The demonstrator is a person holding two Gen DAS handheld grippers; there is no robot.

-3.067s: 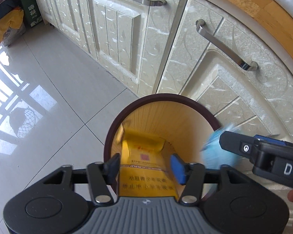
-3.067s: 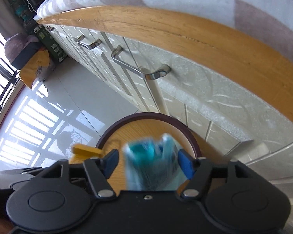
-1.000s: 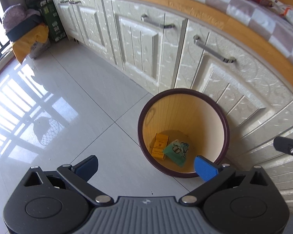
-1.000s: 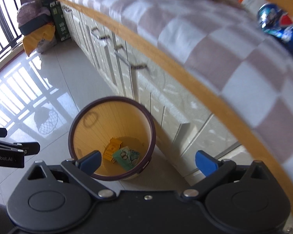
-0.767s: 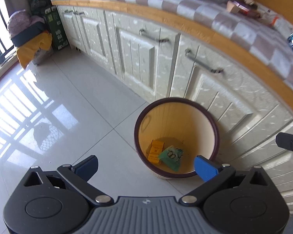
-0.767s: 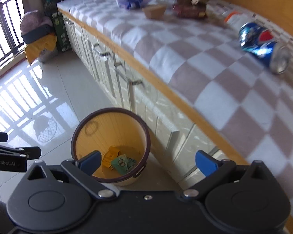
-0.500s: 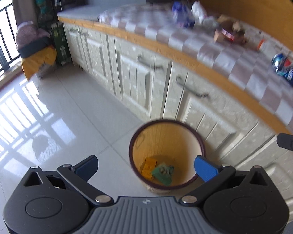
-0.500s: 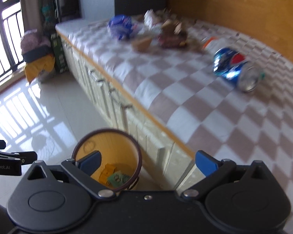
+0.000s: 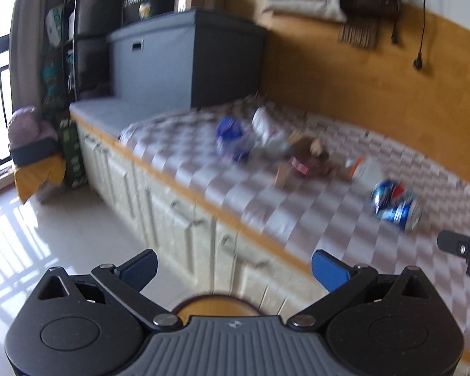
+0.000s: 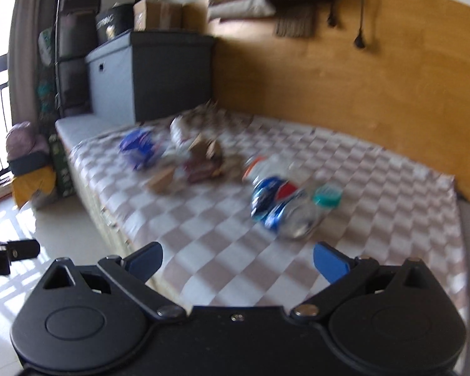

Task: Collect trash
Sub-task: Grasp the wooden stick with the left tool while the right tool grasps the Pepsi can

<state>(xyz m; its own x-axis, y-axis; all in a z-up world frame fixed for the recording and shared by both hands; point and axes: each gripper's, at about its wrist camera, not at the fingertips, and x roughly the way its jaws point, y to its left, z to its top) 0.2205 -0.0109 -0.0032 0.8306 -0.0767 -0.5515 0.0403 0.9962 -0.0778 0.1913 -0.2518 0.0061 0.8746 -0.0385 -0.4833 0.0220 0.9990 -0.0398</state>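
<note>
the crushed blue can [image 10: 279, 208] lies on its side on the checkered bed cover [image 10: 222, 241], long axis running from far left to near right, its open end nearest the right gripper [image 10: 237, 258]. both the right and the left gripper [image 9: 234, 264] have fingers spread, empty. motion blur smears the trash pile [image 10: 185, 156]; only the rim of the bin [image 9: 216, 301] shows. a wooden wall [image 10: 376, 72] rises behind.

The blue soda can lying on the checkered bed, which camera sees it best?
The right wrist view. There the blue soda can lies near the middle of the picture, close ahead of the open right gripper, though blurred. In the left wrist view the can sits far off to the right and looks smaller.
</note>
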